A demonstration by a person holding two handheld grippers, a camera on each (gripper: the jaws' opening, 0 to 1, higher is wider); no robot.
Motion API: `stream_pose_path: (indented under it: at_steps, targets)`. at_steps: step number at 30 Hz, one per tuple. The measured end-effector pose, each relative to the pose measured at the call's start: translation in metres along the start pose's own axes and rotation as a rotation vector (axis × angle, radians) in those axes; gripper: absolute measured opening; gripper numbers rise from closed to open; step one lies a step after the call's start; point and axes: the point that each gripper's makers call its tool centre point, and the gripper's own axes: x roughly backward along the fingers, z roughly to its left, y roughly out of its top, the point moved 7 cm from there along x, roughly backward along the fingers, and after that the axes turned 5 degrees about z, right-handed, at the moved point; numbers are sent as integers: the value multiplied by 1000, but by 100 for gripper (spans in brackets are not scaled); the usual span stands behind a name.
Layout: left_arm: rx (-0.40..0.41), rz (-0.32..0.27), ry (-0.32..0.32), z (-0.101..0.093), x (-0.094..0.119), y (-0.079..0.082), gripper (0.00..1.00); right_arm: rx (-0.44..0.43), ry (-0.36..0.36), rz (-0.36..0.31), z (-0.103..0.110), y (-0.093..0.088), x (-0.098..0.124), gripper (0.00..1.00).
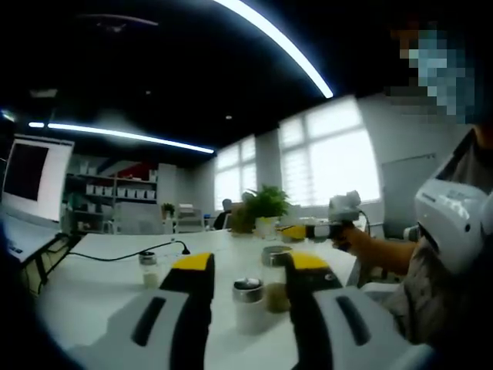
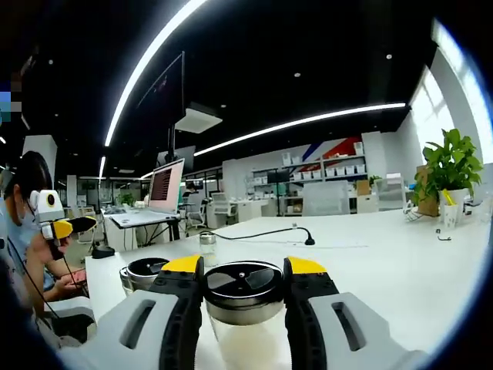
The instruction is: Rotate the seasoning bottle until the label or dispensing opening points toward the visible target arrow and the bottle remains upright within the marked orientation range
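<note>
Low centre of the right gripper view, the right claw (image 2: 243, 289) clamps the seasoning bottle (image 2: 243, 297) at its lid, upright on the counter (image 2: 385, 254), ready for twisting. The left claw (image 1: 248, 279) hovers open above other jars (image 1: 249, 302).

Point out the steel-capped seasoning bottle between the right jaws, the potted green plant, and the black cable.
steel-capped seasoning bottle (image 2: 243, 289), right gripper view, metal cap
potted green plant (image 2: 451, 166), right gripper view, leaves
black cable (image 2: 266, 232), right gripper view, mid-run

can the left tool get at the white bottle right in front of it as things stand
Probably yes. The white bottle stands upright on the table just ahead of the left tool, in line with its open gap, and nothing lies between them. The jar with brownish contents stands close beside it and might get nudged.
</note>
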Motion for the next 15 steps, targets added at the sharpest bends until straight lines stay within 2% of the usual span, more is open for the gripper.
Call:
stream_pose_path:
  at_steps: [15]
  targets:
    - [-1, 14, -5, -2, -3, -2, 38, 21, 43, 4, 25, -14, 10, 40]
